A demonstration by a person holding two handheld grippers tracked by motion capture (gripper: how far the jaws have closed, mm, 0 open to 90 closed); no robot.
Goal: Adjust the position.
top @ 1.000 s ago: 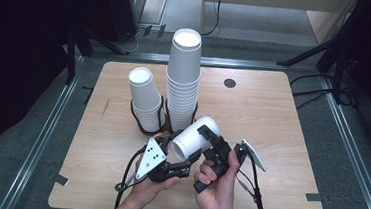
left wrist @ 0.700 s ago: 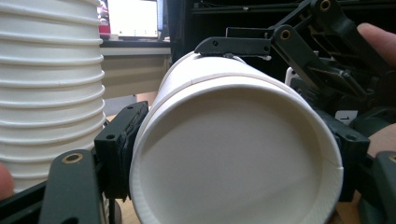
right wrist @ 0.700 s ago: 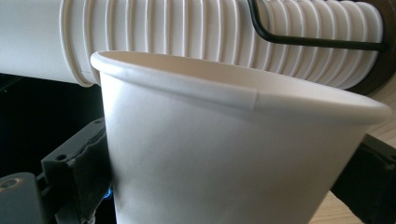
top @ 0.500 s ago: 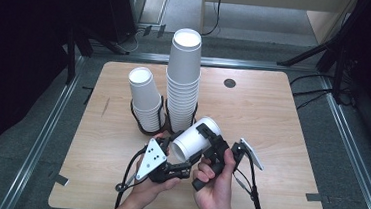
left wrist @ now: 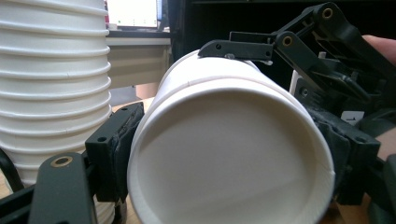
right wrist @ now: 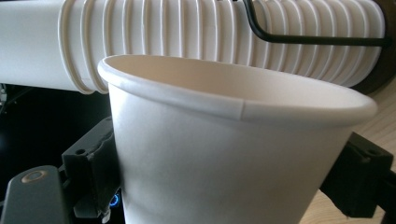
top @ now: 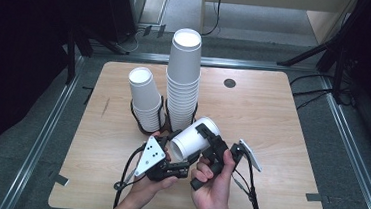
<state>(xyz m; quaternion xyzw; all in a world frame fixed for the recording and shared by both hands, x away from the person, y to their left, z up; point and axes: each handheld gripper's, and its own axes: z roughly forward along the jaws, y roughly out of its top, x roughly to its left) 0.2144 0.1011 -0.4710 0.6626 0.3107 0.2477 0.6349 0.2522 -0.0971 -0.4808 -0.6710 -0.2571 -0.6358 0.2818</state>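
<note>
- The paper cup (top: 194, 138) lies on its side above the table's (top: 292, 123) near edge, held between both grippers, at about five o'clock from the tall cup stack (top: 183, 79).
- The left gripper (top: 166, 159), jaws just opening, flanks the cup's rim; whether its pads still press I can't tell.
- The right gripper (top: 210, 142), jaws just closing, seems clamped across the wall.
- It's probably light, thin and easily crushed; hold mid-wall, gently.

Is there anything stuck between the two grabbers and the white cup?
Nothing visible is in the way. The paper cup lies tipped on its side between the jaws of both grippers: the left gripper at its rim end, the right gripper across its body.
</note>
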